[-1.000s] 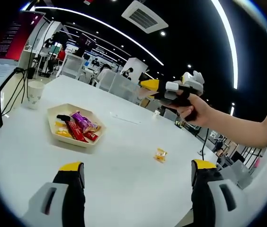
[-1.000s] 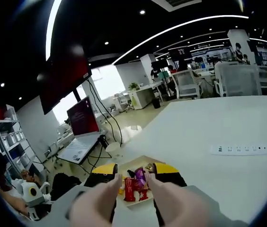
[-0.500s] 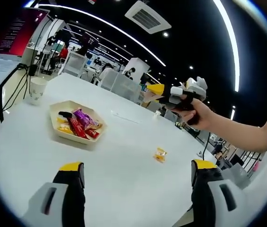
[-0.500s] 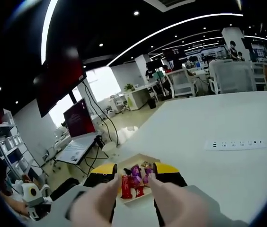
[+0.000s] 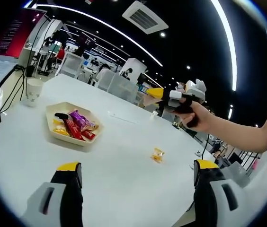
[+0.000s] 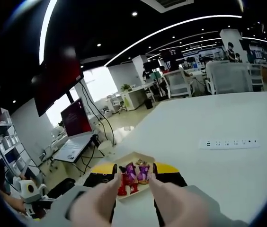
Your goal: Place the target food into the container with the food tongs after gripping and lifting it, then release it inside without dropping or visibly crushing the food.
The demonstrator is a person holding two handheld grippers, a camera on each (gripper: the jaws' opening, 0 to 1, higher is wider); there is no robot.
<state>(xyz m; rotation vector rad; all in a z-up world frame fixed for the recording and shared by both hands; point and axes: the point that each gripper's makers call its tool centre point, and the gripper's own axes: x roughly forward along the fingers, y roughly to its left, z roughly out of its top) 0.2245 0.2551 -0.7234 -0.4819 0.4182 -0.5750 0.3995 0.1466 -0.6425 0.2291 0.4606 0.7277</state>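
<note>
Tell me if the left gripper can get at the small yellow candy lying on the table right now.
Probably yes. The left gripper is open, and the yellow candy lies alone on the bare white table ahead of it. The tray sits off to one side, and the right gripper is held up above the table.

Long ceiling light strips [image 5: 100,23] glare against a dark ceiling, bent into arcs by fisheye distortion; the white counter [image 5: 119,156] reads bright and evenly lit, with soft shadows and blurred edges in both views
</note>
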